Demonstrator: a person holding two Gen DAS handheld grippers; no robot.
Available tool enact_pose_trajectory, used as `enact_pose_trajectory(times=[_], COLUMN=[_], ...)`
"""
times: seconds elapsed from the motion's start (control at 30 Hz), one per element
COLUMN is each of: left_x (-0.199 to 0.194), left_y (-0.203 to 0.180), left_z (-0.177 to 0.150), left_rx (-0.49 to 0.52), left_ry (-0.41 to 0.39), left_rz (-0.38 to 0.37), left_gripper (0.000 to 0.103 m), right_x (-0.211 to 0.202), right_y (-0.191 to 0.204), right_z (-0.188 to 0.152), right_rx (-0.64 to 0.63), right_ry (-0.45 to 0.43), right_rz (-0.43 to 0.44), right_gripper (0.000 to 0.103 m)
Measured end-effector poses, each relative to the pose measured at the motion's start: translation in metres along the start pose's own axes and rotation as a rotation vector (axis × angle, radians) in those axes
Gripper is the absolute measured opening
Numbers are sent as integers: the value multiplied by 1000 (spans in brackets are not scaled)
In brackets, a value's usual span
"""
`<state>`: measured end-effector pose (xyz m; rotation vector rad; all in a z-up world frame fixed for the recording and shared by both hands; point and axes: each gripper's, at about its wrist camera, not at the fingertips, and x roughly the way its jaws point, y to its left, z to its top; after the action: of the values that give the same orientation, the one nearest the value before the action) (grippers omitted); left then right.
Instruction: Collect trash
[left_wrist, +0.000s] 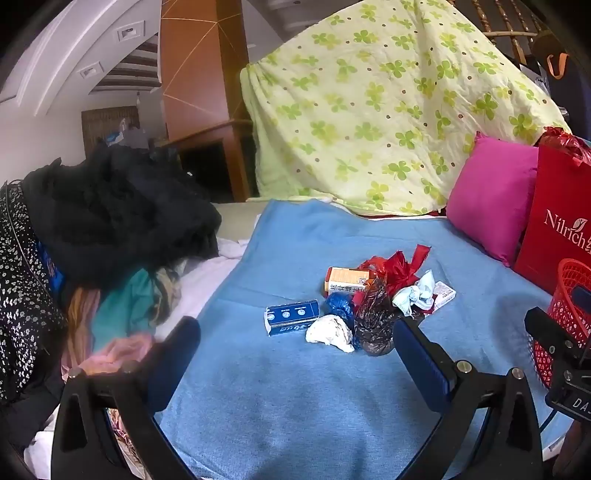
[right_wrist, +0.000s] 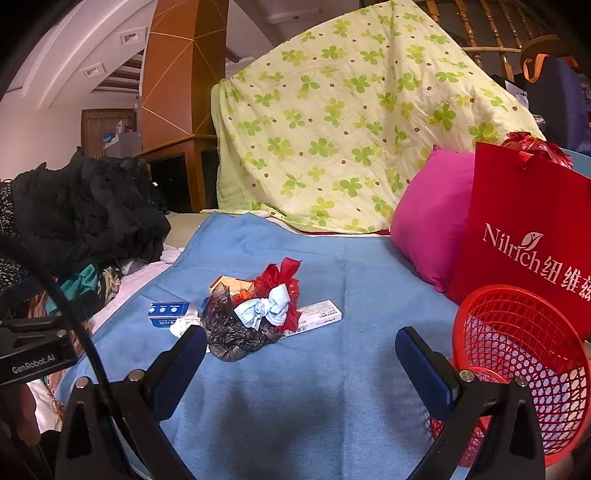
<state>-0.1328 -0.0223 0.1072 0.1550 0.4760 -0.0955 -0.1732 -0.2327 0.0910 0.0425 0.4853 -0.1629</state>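
The left claw (left_wrist: 295, 354) is wide open and holds nothing. The right claw (right_wrist: 301, 363) is wide open too, and it is empty as well. Both hang over the blue blanket (left_wrist: 295, 406) and point down a little at the trash.

Now from big to small. Behind the blanket a big yellow sheet with green leaves (left_wrist: 388, 110) hangs over something. A dark heap of clothes (left_wrist: 110, 214) sits at the left. A pink pillow (right_wrist: 432, 221) and a red paper bag (right_wrist: 528, 236) stand at the right. A red basket (right_wrist: 517, 354) stands just beside the right claw, and it looks empty.

The trash lies in one small pile in the middle of the blanket: a dark crumpled bag (left_wrist: 373, 321), a red crinkly wrap (left_wrist: 399, 269), an orange box (left_wrist: 347, 280), a blue box (left_wrist: 291, 317), a long white box (right_wrist: 317, 317), a face mask (right_wrist: 266, 310) and a white paper ball (left_wrist: 328, 332).

I think no piece has been picked yet. Next, one claw should go forward to the nearest piece, close on it, and carry it to the basket.
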Motion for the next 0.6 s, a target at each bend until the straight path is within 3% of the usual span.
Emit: enact_pose_trajectory(times=[0.3,0.33,0.6], left_x=[0,1,4], left_y=[-2,-2,-6], left_z=[-1,-2,-5], left_rx=[8,10,26], left_ry=[2,3,14], left_rz=[-1,-2,-5], left_gripper=[103,103,103], right_x=[0,1,-1], right_y=[1,2,0], right_z=[0,0,-1], right_rx=[-2,-18,7], right_ry=[13,50,-12], right_rz=[5,-5,8], right_gripper=[103,103,103])
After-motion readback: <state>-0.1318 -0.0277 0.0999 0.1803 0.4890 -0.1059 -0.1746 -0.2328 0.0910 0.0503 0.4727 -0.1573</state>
